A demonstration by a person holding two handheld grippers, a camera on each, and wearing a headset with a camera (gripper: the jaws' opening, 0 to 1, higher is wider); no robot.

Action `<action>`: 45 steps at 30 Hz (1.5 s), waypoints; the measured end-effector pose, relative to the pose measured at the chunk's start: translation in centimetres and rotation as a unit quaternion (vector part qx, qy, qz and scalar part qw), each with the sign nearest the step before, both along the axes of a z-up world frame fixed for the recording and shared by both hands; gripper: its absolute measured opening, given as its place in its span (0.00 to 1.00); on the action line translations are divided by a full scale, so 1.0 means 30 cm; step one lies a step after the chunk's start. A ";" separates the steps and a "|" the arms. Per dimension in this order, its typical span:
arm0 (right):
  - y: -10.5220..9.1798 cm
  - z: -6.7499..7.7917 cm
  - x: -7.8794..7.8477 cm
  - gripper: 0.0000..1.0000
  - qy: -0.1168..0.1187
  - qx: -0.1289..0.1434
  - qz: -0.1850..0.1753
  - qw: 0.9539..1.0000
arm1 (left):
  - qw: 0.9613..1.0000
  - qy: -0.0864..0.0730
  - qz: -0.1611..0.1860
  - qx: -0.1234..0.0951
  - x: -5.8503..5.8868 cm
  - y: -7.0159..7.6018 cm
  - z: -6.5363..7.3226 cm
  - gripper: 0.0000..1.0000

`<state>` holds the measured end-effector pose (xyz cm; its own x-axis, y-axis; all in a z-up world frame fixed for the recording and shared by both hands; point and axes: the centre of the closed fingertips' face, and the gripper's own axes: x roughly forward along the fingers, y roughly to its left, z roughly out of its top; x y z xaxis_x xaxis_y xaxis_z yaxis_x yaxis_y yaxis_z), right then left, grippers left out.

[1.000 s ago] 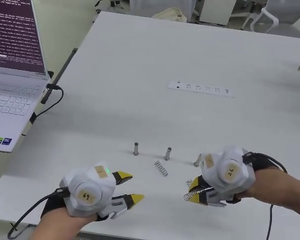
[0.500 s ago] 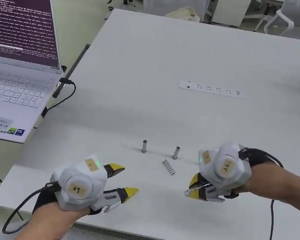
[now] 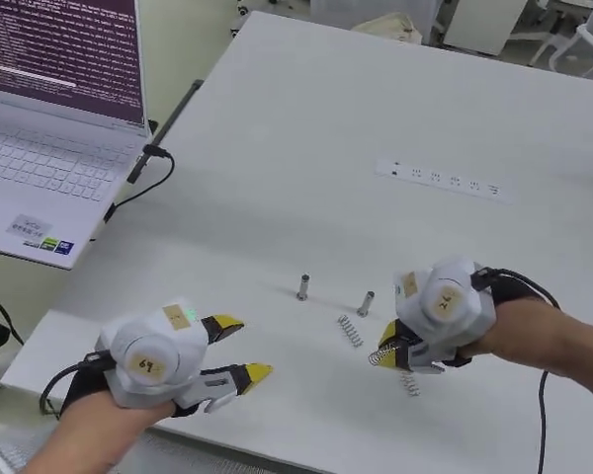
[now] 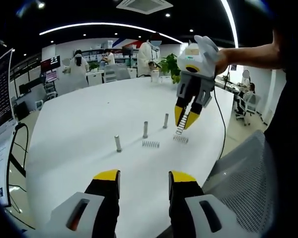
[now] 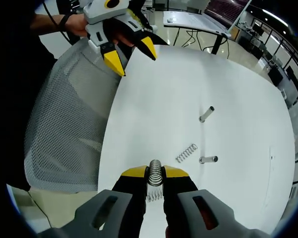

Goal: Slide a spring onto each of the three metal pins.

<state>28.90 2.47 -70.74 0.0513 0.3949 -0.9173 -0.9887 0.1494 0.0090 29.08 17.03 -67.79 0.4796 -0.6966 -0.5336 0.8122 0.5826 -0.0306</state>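
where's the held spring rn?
The spring is clamped in the right gripper, lower right in the head view, just right of a loose spring and below-right of a metal pin.

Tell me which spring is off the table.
The spring clamped in the right gripper. The other two lie flat on the table: one loose spring by the pins, another spring under that gripper.
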 end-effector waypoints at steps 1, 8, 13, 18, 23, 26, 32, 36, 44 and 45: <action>0.005 -0.001 0.009 0.09 0.000 -0.001 0.001 1.000 | 1.000 0.001 0.002 -0.001 0.002 0.007 -0.001 0.33; 0.050 -0.008 0.089 0.09 -0.005 -0.008 0.003 1.000 | 1.000 0.000 0.022 -0.006 0.019 0.055 0.005 0.33; 0.096 -0.007 0.145 0.09 -0.010 -0.007 0.014 1.000 | 0.999 0.001 0.033 -0.009 0.024 0.077 0.003 0.33; 0.130 -0.011 0.187 0.09 -0.012 -0.010 0.024 1.000 | 0.999 0.002 0.041 -0.013 0.030 0.088 0.003 0.33; 0.160 -0.019 0.207 0.09 -0.013 -0.010 0.035 0.999 | 0.999 0.004 0.045 -0.015 0.034 0.092 0.000 0.33; 0.172 -0.024 0.222 0.09 -0.011 -0.013 0.042 0.999 | 0.999 0.006 0.046 -0.016 0.033 0.092 -0.002 0.33; 0.184 -0.022 0.263 0.09 -0.016 -0.021 0.050 0.998 | 0.998 0.012 0.051 -0.019 0.029 0.097 -0.013 0.33; 0.193 -0.020 0.291 0.09 -0.018 -0.025 0.055 0.998 | 0.998 0.013 0.053 -0.019 0.024 0.100 -0.016 0.33; 0.211 -0.020 0.337 0.09 -0.022 -0.034 0.061 0.997 | 0.998 0.013 0.060 -0.022 0.025 0.115 -0.013 0.34; 0.213 -0.020 0.340 0.09 -0.022 -0.035 0.062 0.997 | 0.998 0.013 0.061 -0.022 0.026 0.118 -0.013 0.35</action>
<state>39.10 8.87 -71.34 0.0470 0.3363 -0.9406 -0.9988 0.0249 -0.0410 29.85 20.55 -68.17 0.5485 -0.6572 -0.5169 0.7344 0.6742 -0.0779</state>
